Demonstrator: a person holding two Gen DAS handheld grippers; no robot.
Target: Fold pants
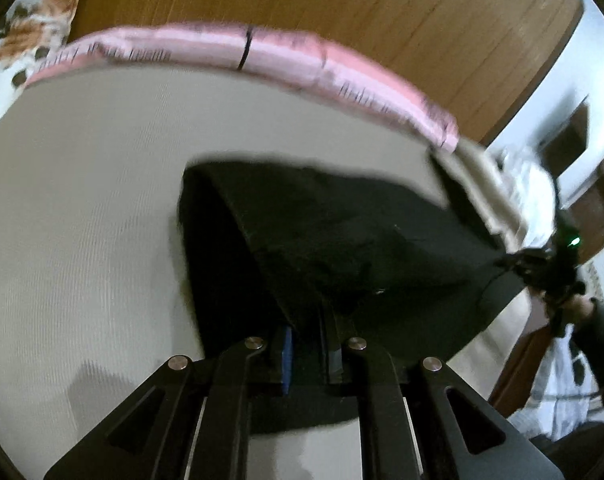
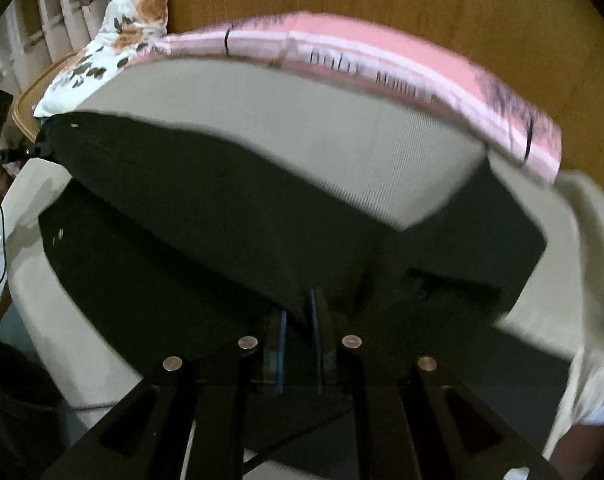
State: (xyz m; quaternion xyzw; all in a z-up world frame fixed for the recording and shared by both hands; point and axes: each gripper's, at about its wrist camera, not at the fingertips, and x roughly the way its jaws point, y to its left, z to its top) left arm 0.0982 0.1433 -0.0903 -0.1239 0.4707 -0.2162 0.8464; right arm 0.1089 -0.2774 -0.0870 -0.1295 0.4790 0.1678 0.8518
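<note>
Here left gripper (image 1: pixel 308 354) clamps black pants (image 1: pixel 342 232); right gripper (image 2: pixel 300 344) apparently likewise.

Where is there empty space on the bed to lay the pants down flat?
The bare beige sheet is widest between the black pants and the pink blanket at the headboard side, and beside the flowered pillow. It is crowded where both grippers, left and right, pinch the cloth.
</note>
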